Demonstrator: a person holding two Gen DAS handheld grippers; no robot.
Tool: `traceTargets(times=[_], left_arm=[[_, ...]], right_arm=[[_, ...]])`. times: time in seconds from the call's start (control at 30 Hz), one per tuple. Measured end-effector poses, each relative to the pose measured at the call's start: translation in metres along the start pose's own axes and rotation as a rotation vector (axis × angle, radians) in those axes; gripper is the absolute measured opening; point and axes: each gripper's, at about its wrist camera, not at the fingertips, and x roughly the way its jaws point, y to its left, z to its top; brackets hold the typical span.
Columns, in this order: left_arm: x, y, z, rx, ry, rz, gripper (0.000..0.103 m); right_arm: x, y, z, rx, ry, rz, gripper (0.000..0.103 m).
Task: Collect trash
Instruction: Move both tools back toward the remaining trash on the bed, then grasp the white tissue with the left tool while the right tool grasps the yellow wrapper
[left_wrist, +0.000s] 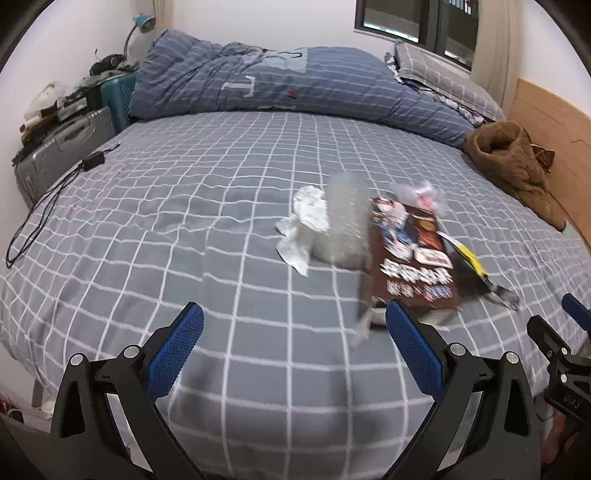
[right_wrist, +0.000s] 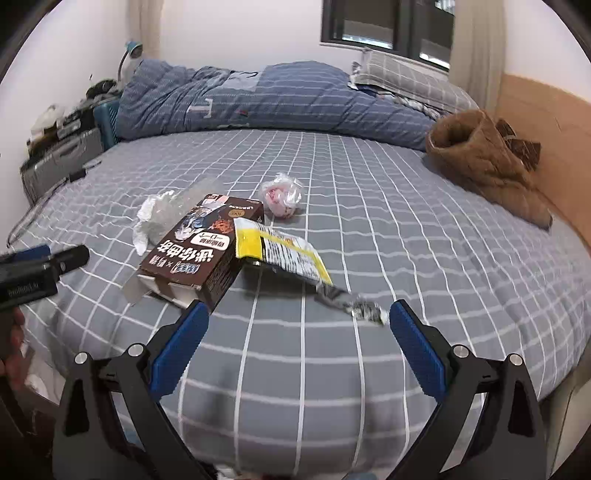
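Both tools hung above the near edge of the bed (right_wrist: 369, 229), each with its blue-padded fingers spread wide and nothing between them. The left tool (left_wrist: 294, 347) pointed at bare checked sheet; the right tool (right_wrist: 297, 347) did the same, with the trash just beyond its fingertips.

The brown snack box (right_wrist: 201, 247) served as the landmark, lying flat on the sheet with its torn end flap toward the tools. Against its right side lay a yellow snack wrapper (right_wrist: 280, 251), one end resting on the box and its dark torn tail trailing toward the right tool. Behind the box and a little right sat a small crumpled plastic bag (right_wrist: 282, 197) with pink inside, apart from the box. To the box's left lay crumpled white tissue (left_wrist: 304, 229) and a clear plastic piece (left_wrist: 347, 221), blurred, touching the box's edge.

Far right of the box a brown garment (right_wrist: 484, 162) lay by the wooden headboard (right_wrist: 546, 125).
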Motion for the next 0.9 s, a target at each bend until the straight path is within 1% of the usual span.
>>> traceTargets(times=[0.13, 0.27, 0.5, 0.6, 0.67, 0.73, 0.8, 0.9], left_arm=[[0.024, 0.008, 0.016, 0.009, 0.009, 0.018, 0.097], [0.045, 0.014, 0.031, -0.016, 0.031, -0.002, 0.097], [0.079, 0.011, 0.056, -0.008, 0.045, -0.007, 0.096], [0.094, 0.012, 0.067, -0.013, 0.046, -0.003, 0.092], [0.104, 0.014, 0.075, -0.005, 0.046, 0.009, 0.091], [0.115, 0.016, 0.080, -0.006, 0.054, 0.013, 0.089], [0.126, 0.019, 0.083, -0.009, 0.075, 0.009, 0.085], [0.143, 0.020, 0.085, -0.001, 0.115, -0.015, 0.083]], right_arm=[[0.025, 0.005, 0.008, -0.038, 0.024, -0.016, 0.090], [0.048, 0.003, 0.016, -0.039, 0.049, -0.027, 0.088], [0.076, 0.007, 0.029, -0.042, 0.073, -0.018, 0.083], [0.087, 0.012, 0.031, -0.054, 0.088, -0.015, 0.078], [0.096, 0.014, 0.032, -0.066, 0.104, -0.016, 0.072], [0.104, 0.015, 0.034, -0.066, 0.116, -0.014, 0.070], [0.110, 0.015, 0.035, -0.061, 0.124, -0.008, 0.067], [0.117, 0.015, 0.037, -0.058, 0.136, 0.000, 0.066]])
